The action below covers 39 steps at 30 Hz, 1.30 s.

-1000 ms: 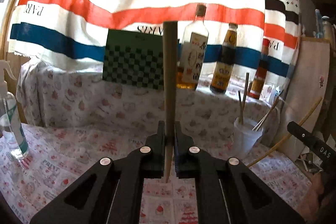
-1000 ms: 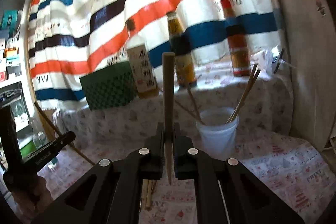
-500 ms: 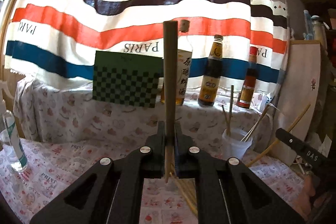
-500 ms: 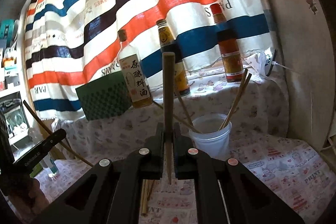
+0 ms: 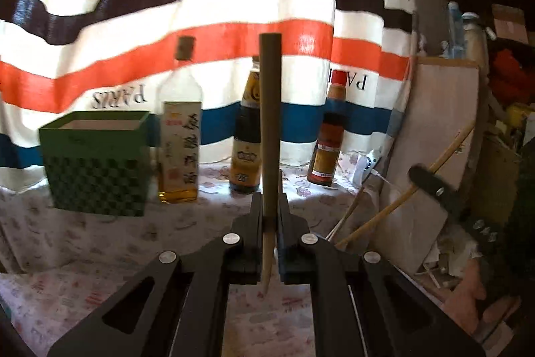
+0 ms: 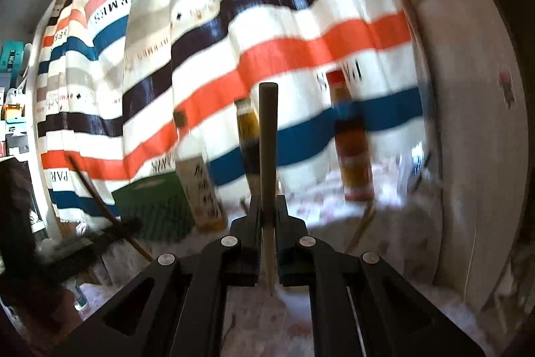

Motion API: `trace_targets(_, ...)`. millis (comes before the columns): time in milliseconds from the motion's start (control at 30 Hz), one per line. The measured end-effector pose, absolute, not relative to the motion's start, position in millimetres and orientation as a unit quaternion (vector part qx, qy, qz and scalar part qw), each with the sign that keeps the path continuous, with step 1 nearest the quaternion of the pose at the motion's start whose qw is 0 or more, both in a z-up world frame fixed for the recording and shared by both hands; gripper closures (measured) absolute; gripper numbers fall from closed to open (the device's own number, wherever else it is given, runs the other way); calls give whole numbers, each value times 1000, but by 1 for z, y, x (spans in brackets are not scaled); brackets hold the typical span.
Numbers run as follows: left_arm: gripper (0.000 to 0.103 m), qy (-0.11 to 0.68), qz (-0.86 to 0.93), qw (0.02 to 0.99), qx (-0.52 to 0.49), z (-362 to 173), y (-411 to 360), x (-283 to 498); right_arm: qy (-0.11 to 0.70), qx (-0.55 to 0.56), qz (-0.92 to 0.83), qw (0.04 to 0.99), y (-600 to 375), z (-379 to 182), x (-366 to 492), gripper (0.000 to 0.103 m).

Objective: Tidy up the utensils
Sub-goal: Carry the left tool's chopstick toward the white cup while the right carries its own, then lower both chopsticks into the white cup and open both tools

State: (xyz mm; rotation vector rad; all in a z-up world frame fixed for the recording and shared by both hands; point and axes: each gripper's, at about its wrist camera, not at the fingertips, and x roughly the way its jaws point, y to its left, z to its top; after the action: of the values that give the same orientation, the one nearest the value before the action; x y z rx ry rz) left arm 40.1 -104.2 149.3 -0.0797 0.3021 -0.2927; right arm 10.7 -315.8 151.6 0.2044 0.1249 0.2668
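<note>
- My left gripper (image 5: 269, 209) is clamped on 1 wooden chopstick (image 5: 270, 122), which stands upright between the jaws, thick end up.
- My right gripper (image 6: 269, 206) pinches a second chopstick (image 6: 268, 173) the same way, upright.
- Ahead of the left gripper, on a raised ledge under a printed cloth (image 5: 100, 230), stand a green checkered box (image 5: 95, 169), then 3 bottles: a clear bottle (image 5: 180, 139), a dark bottle (image 5: 246, 143) and a red-capped bottle (image 5: 329, 143).
- A striped curtain (image 5: 200, 5) hangs behind them.
- The right wrist view is blurred.
</note>
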Motion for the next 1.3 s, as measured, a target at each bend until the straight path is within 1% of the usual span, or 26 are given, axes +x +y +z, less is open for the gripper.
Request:
trace_targets(67,97,152,-159,975,-42,146,-114,51,56,90,120,987,-315,157,17,95)
trace_targets(133,97,156,-193,966,-67,142,-117,62,58,87,118,987,-315,156,25,95)
trace_targets(367,97,138,-227,955,-134,122,-117,95,98,46,94,990,-305,128,60,95)
trace_targets(500,97,133,-216,960,-117,112,-127,112,117,52,86,988,-307,111,77,95)
trace_targets(700,97,162,-192,965,-78,83,-140,126,153,62,98,981,-310,86,95,95)
trace_targets(800,97,182,-210,957,-80,73,-143,128,183,80,108,974,-316,74,108,95)
trace_targets(933,97,165,-206,963,-50,76,-148,115,205,93,106,969,-323,65,120,95)
trace_targets(967,95,160,-206,965,-41,78,-149,111,204,100,107,968,-326,65,119,94)
trace_targets(1033,76,152,-204,966,-33,83,-149,102,202,109,111,967,-329,67,118,74)
trace_targets(1067,58,145,-200,968,-31,86,-148,96,201,111,111,967,-330,69,117,42)
trace_targets(1100,50,132,-196,971,-29,90,-145,86,198,115,111,967,-332,70,115,21)
trace_targets(1167,47,116,-182,976,-24,97,-137,72,182,116,114,970,-332,75,107,20)
trace_targets(1233,42,108,-165,980,-30,104,-125,60,172,103,113,973,-330,83,99,19)
trace_targets(1300,37,102,-149,983,-33,110,-111,48,157,106,119,975,-329,90,88,16)
